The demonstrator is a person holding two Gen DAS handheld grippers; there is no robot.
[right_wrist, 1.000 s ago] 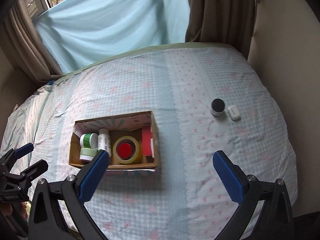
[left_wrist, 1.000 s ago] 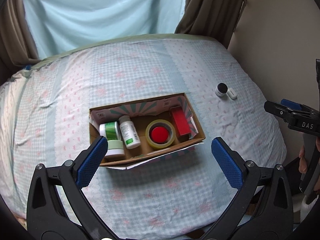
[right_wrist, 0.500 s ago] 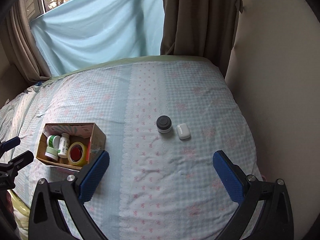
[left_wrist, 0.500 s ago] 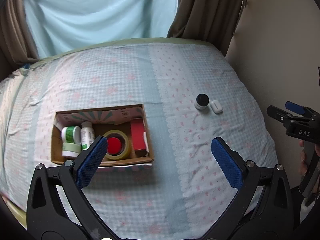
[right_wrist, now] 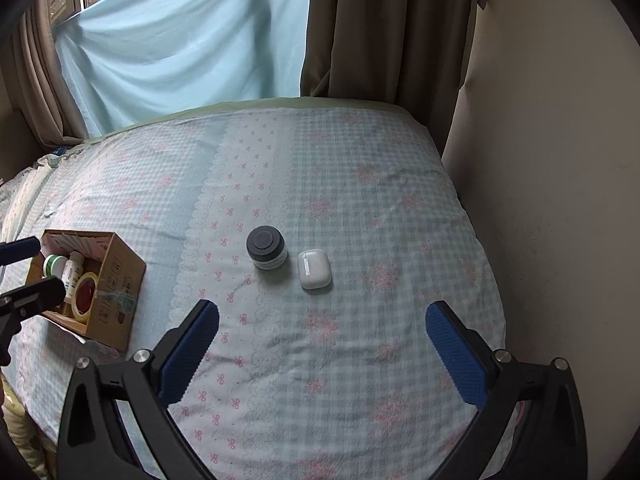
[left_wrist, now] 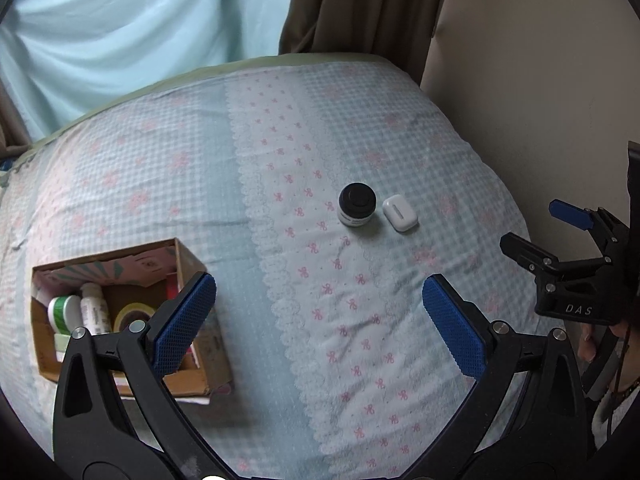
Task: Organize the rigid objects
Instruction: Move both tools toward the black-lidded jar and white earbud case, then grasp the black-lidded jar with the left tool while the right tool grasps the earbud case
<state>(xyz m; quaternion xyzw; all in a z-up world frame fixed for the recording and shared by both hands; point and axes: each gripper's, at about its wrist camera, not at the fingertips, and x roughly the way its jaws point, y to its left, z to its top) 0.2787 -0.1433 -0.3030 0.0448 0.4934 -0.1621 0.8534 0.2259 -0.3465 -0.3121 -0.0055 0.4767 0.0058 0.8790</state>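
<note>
Left view, claw: my left gripper gapes wide over the checked bedsheet, gripping nothing.
Left view, items: 1 round black-lidded jar and 1 smooth white case, centre-right; 1 cardboard box lower left.
Right view, claw: my right gripper spread wide, empty, jar and case just above.

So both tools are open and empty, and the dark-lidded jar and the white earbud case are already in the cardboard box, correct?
Not quite. The dark-lidded jar and white earbud case sit side by side on the bedspread, outside the cardboard box, as the right wrist view shows. Both tools are open and empty.
</note>
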